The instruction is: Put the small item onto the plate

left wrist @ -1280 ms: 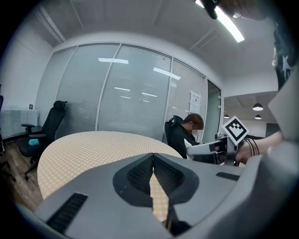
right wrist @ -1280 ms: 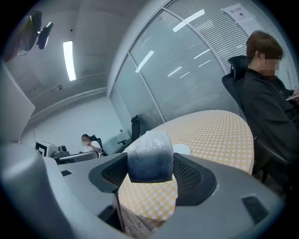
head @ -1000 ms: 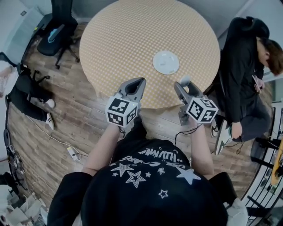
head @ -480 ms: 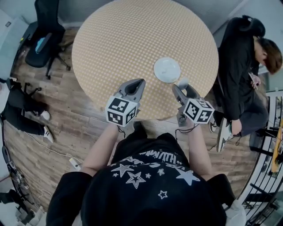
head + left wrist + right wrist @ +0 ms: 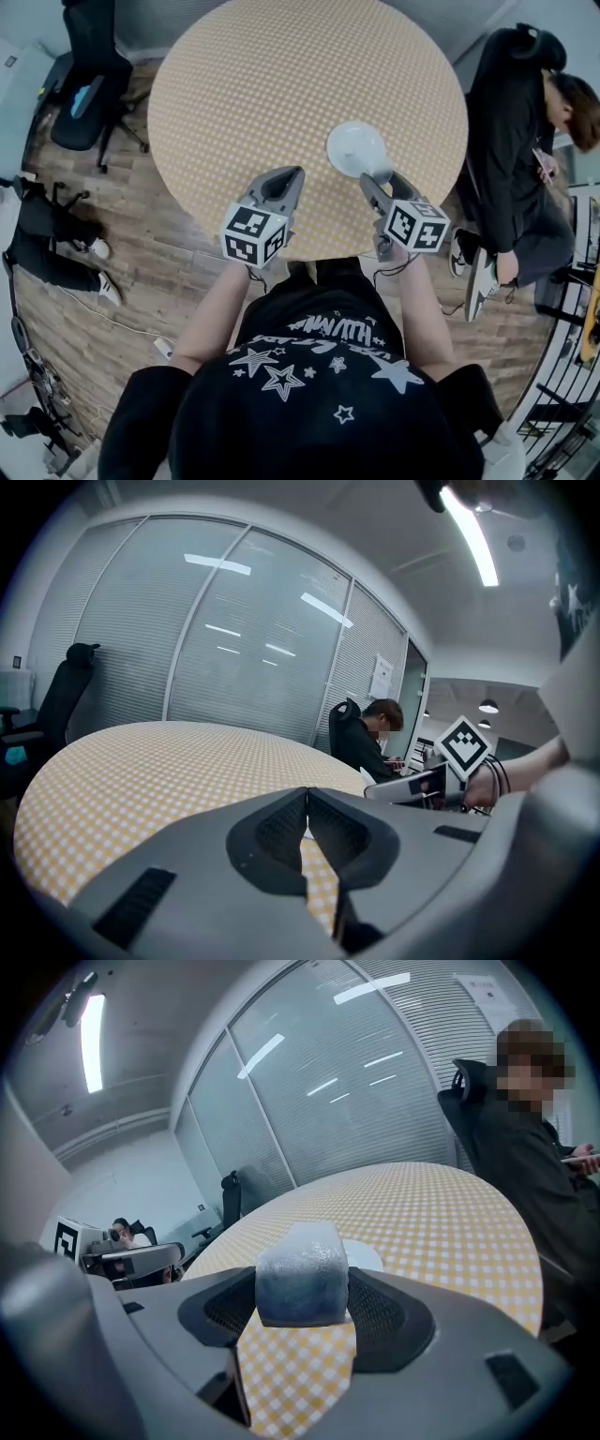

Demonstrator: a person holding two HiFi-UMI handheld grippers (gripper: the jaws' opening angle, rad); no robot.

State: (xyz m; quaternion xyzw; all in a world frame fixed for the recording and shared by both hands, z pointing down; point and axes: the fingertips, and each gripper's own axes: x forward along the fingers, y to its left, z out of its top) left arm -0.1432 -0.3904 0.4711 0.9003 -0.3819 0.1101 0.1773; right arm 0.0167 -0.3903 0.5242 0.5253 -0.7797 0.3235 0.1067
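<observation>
While the right hand-held gripper is clamped on a small pale block, it hovers over the near edge of the round checked counter. The block is held in the air just beside the near rim of the white plate. The left hand-held gripper has its jaws pressed together on nothing, left of the plate.
</observation>
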